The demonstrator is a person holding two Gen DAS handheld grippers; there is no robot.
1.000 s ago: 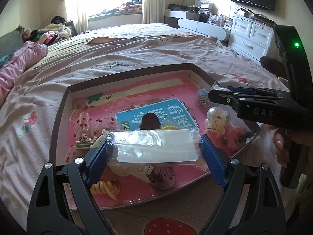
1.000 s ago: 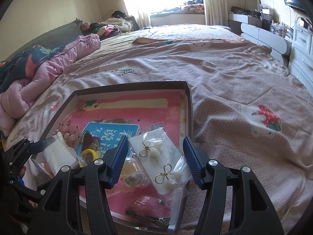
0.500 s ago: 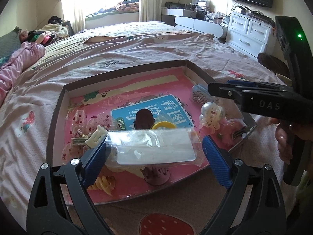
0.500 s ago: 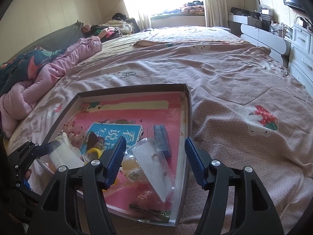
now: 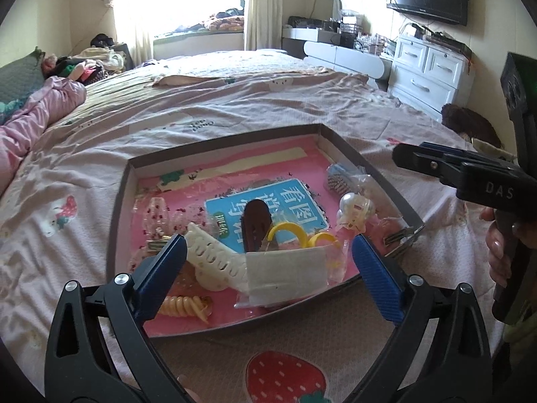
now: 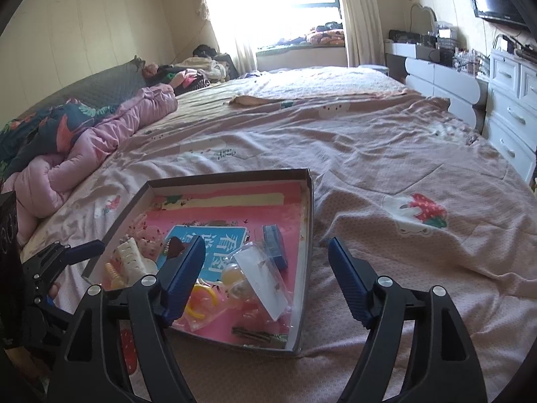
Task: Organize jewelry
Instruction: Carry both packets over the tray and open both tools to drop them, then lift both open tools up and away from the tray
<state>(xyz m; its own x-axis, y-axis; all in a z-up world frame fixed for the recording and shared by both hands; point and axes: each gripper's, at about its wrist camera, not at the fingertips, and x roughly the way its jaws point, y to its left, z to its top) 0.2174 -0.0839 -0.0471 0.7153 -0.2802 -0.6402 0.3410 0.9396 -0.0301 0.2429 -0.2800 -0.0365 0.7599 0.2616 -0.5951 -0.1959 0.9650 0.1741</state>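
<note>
**Op:** Since prior frames, L gripper (image 5: 266, 262) has let go of the clear bag w/ white card (image 5: 286, 277); the bag now leans in the tray at 6 o'clock, between the open jaws but not pinched. R gripper (image 6: 266, 268) has pulled back; its jaws gape wide w/ nothing held, straddling the tray's 3 o'clock wall.

**Tech:** Risks, near to far?

**Op:** Nearest: the bag stands tilted against the white claw clip (image 5: 214, 262) and may slide flat or over the low front rim if nudged. Next: items overlap, i.e. yellow ring (image 5: 285, 231), brown clip (image 5: 256, 225) and pearl earring bag (image 5: 355, 210). A pinch may catch two at once. Slick film can slip from the pads. Tray (image 5: 120, 208) sits on soft bedding (image 5: 235, 107) and may shift under a push.

**Tech:** Obscured?

**Op:** Spiral hair tie (image 5: 183, 305) is partly behind the L finger. Card content in the bag is not legible. The second earring card (image 6: 265, 280) shows glare; can't confirm what it holds. Metal clip (image 5: 401, 236) at 4 o'clock is cut by the rim. Blue box (image 6: 275, 245) contents unknown.
</note>
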